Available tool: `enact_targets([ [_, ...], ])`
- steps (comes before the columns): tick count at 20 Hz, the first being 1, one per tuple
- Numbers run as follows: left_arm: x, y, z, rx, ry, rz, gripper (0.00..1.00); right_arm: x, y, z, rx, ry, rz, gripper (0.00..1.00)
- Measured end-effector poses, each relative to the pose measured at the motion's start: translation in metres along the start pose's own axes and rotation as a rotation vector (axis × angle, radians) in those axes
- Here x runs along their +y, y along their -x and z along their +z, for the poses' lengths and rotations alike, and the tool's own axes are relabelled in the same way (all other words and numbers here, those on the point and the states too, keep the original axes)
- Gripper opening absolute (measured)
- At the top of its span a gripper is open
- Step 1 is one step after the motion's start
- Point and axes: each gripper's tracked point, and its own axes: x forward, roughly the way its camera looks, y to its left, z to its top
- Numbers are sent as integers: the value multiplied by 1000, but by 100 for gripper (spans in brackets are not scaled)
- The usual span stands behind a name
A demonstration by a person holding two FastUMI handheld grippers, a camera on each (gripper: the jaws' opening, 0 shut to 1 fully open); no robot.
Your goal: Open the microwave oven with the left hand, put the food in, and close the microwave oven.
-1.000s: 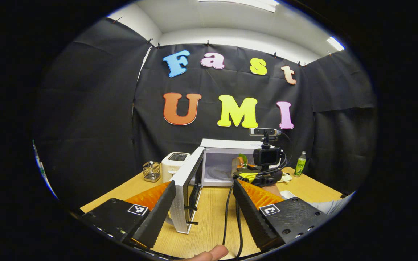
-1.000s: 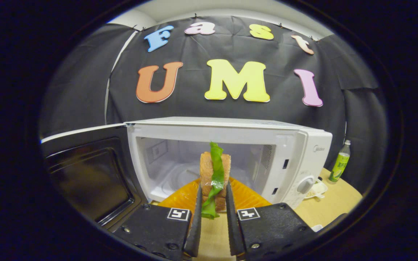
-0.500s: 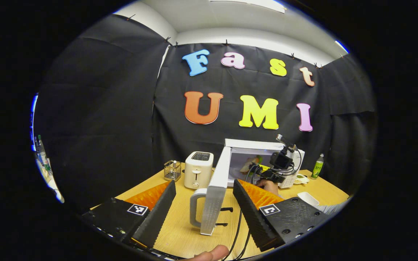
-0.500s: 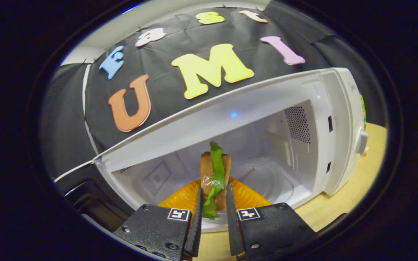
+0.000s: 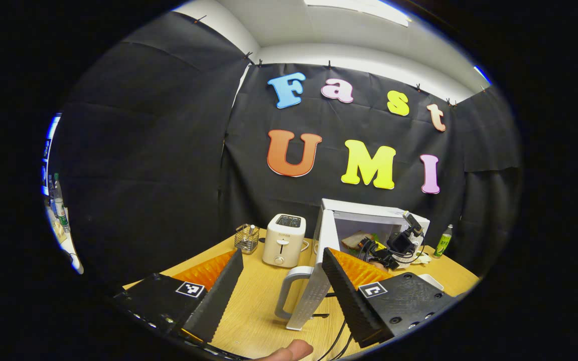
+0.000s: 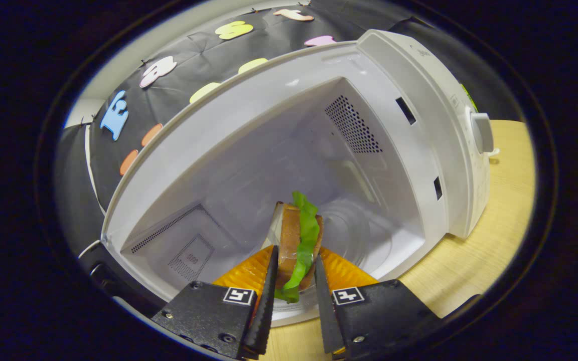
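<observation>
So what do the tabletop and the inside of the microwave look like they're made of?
Tabletop: likely wood or wood-look laminate, pale with fine straight grain, matte. Microwave cavity: looks like smooth white-painted metal, with punched vent holes and soft sheen.

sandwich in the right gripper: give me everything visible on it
The sandwich is two brown bread slices with a green lettuce leaf between them, sticking out at both ends. It stands on edge, clamped between the jaws of the right gripper, which press on both bread faces. It is held in the open microwave cavity, over the glass turntable; contact below cannot be told.
</observation>
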Motion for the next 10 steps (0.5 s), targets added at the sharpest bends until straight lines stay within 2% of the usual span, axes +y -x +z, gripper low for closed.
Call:
enact_targets([
  [3, -6, 4, 11, -55, -17, -44, 95, -18, -4, 5, -40, 59, -57, 51],
  [4, -9, 7, 13, -65, -27, -54, 95, -23, -5, 5, -47, 72, -71, 60],
  [5, -7, 8, 16, -85, -36, -45, 95, -27, -6, 8, -62, 75, -78, 65],
  [6, -4, 8, 20, -98, -44, -38, 94, -33, -6, 10, -74, 92, -102, 64],
  [8, -1, 10, 21, -101, -59, -25, 94, -38, -5, 8, -71, 138, -122, 75],
  [10, 4, 11, 21, -93, -79, -7, 94, -37, -1, 9, -58, 163, -123, 94],
])
